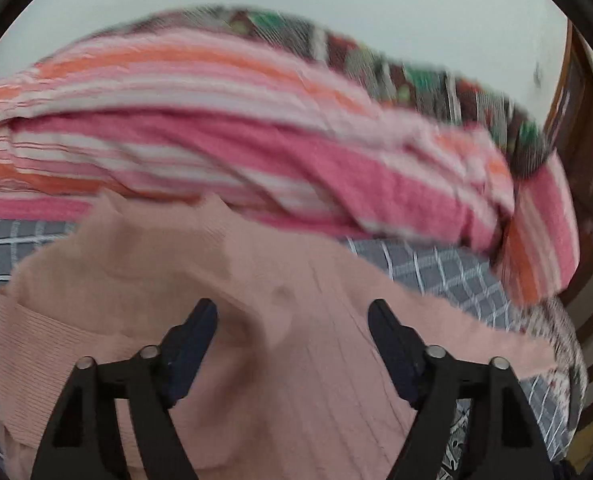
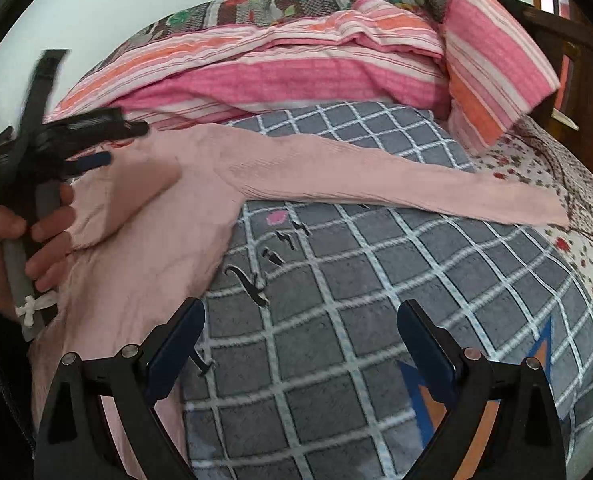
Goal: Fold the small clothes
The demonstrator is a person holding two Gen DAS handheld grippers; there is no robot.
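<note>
A pale pink ribbed long-sleeved top point(image 2: 152, 216) lies on a grey checked blanket point(image 2: 336, 280). One sleeve point(image 2: 416, 188) stretches out to the right across the blanket. In the left wrist view the top point(image 1: 256, 340) fills the lower half, partly folded over itself. My left gripper point(image 1: 292, 316) is open just above the top's body and holds nothing. It also shows in the right wrist view point(image 2: 108, 144), held in a hand over the top. My right gripper point(image 2: 300, 316) is open and empty over the blanket, just right of the top's lower body.
A pink, orange and white striped quilt point(image 2: 296, 68) is bunched along the far side of the bed. A floral patterned cover point(image 2: 544, 184) lies at the right. Dark wooden furniture point(image 2: 588, 60) stands beyond the bed's right edge.
</note>
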